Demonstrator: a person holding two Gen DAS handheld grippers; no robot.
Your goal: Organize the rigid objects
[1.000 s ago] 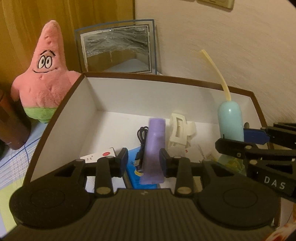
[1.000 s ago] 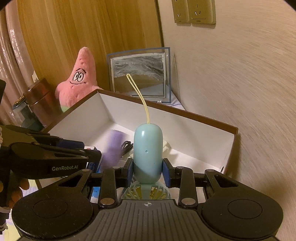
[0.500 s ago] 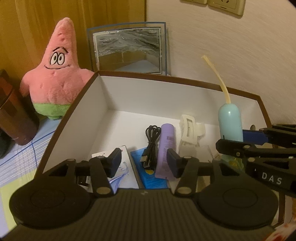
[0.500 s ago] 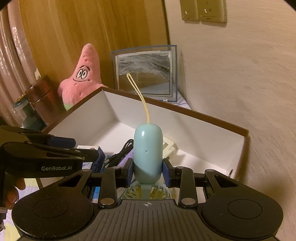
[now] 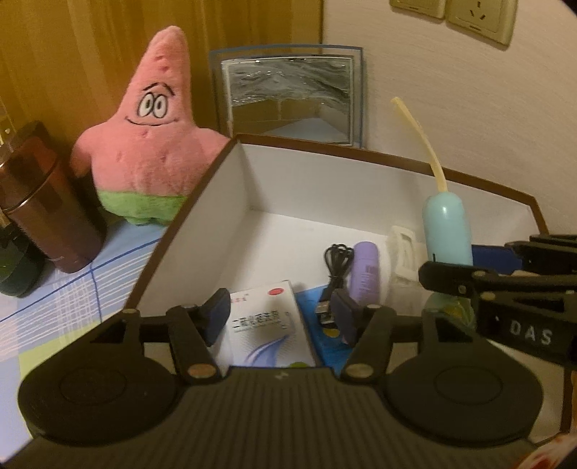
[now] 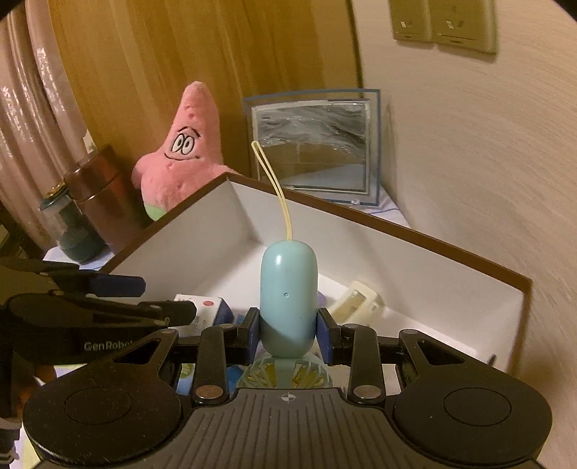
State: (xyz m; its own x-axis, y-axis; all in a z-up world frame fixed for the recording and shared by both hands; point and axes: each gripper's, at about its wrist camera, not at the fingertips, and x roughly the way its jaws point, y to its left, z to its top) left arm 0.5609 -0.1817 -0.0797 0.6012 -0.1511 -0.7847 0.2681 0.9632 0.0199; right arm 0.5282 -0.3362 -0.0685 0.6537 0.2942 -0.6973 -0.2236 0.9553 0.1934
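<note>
A white box with a brown rim (image 5: 360, 151) (image 6: 396, 234) holds a purple tube (image 5: 366, 272), a black USB cable (image 5: 333, 270), a white hair clip (image 5: 404, 249) (image 6: 357, 301), a white medicine carton (image 5: 263, 317) and a blue packet (image 5: 326, 346). My left gripper (image 5: 283, 315) is open and empty above the carton. My right gripper (image 6: 287, 333) is shut on a light blue handheld fan (image 6: 288, 303) (image 5: 447, 231), held upright with its yellow strap (image 6: 274, 184) up, over the box's right part.
A pink starfish plush (image 5: 148, 144) (image 6: 184, 151) stands left of the box. A brown canister (image 5: 47, 213) and a dark green bottle (image 5: 14, 267) stand further left. A framed picture (image 5: 288, 97) leans on the wall behind. Wall sockets (image 6: 443, 21) are above.
My left gripper has opened and let go of the purple tube, which now lies in the box. It has drawn back and left. My right gripper still holds the fan.
</note>
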